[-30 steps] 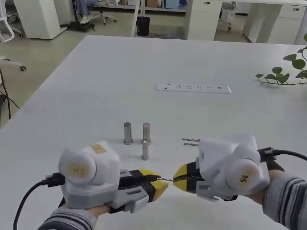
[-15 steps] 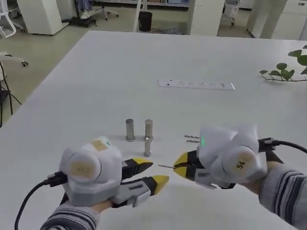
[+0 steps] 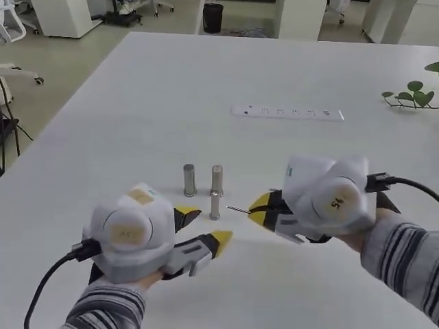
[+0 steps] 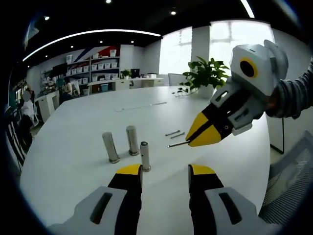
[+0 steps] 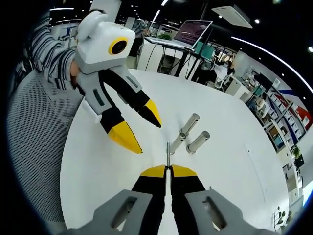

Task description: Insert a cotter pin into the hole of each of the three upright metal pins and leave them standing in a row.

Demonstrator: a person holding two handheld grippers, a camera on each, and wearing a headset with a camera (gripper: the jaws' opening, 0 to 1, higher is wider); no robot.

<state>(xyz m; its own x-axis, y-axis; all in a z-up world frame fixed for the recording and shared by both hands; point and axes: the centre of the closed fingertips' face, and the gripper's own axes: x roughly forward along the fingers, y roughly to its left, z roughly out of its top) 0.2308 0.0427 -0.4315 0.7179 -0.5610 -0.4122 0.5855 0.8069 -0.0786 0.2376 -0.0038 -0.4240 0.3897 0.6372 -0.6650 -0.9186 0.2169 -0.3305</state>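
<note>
My right claw is pinched shut on a thin cotter pin, which sticks straight out past the yellow tips. In the head view that claw aims the cotter pin leftward, and its free end stops just short of the front metal pin, with a small gap between them. My left claw is spread wide and holds nothing. It sits low over the table on the near side of the front metal pin, whose base lies just beyond one jaw tip. Behind it stand the left rear pin and the right rear pin, side by side. All three are upright on the table. Two spare cotter pins lie flat beyond my right claw. Farther back lies a white power strip, and a leafy plant sits at the table's far right edge.
</note>
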